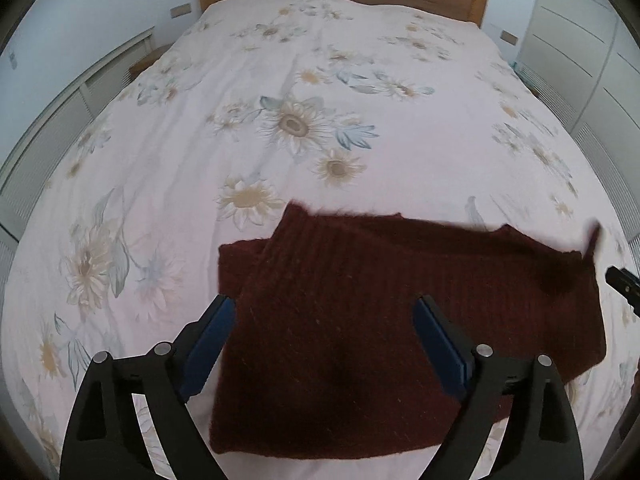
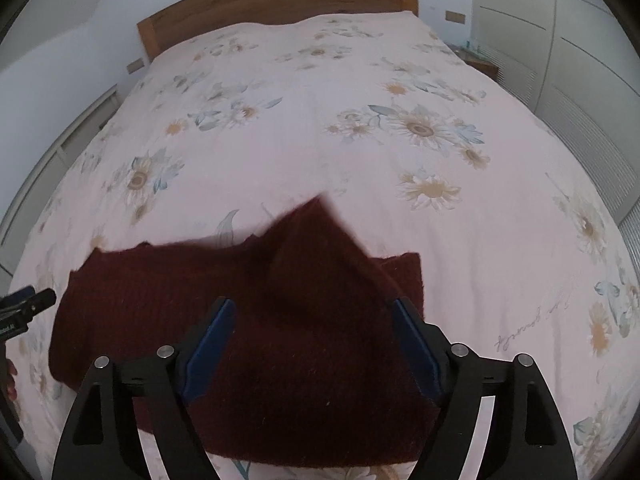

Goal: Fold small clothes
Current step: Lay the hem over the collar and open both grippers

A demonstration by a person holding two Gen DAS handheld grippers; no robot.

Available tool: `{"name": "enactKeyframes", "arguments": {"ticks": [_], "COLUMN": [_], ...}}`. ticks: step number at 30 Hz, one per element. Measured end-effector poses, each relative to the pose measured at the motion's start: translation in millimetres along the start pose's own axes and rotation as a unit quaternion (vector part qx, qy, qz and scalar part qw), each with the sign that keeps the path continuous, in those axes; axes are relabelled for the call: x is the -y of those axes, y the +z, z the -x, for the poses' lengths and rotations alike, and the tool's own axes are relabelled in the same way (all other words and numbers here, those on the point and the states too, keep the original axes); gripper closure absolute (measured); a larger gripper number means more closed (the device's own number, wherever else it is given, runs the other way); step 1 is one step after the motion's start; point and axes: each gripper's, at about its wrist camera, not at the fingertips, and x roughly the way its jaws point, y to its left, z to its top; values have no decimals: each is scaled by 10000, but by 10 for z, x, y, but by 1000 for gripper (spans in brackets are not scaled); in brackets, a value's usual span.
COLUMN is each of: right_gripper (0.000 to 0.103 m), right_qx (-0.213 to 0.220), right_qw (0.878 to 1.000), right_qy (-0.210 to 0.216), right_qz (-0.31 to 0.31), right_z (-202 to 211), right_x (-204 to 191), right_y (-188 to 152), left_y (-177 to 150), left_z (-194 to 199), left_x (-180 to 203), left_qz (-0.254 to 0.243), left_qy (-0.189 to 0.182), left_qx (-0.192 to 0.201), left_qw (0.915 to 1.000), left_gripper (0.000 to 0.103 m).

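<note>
Left wrist view: the left gripper (image 1: 324,320) hangs over the dark red knit garment (image 1: 360,312), blue pads (image 1: 210,340) spread wide and pressing on nothing. The garment lies near the foot edge of the flowered bed cover (image 1: 280,80).

Right wrist view: the right gripper (image 2: 310,324) also stands wide apart above the garment's (image 2: 280,320) blurred, raised fold.

Dark red knit garment (image 1: 400,304) is seen lying folded on floral bed cover (image 1: 280,80), far edge blurred. Left claw (image 1: 324,344) is held wide open above it, nothing gripped. Right claw's tip (image 1: 622,284) is glimpsed at right edge.
</note>
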Motion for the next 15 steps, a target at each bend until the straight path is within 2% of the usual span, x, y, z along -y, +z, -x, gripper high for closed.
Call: {"name": "enactKeyframes", "arguments": {"ticks": [2,4,5,11,15], "right_gripper": [16,3,0,0,0], "right_qx": [-31,-54,-68,-190,-299], "right_qw": [9999,9996,9995,9984,9969], "right_qy": [-23,-80,-81,-75,-104], "right_qz": [115,269,304,528,726], "right_z": [-26,-73,-91,-247,-372], "right_x": [-73,-176,-207,-449,-601], "right_y": [-72,-186,-226,-562,-800], "left_y": [-61,-144,-200,-472,-636], "left_z": [-22,-53,-84,-238,-375], "left_x": [90,187,249,440,509], "left_qz": [-120,-296,-378,-620,-696], "left_qy": [-15,-12,-12,-116,-210], "left_qx": [14,61,72,170,95], "left_qw": [9999,9995,9993,9979,9973], "left_gripper": [1,1,1,1,1]}}
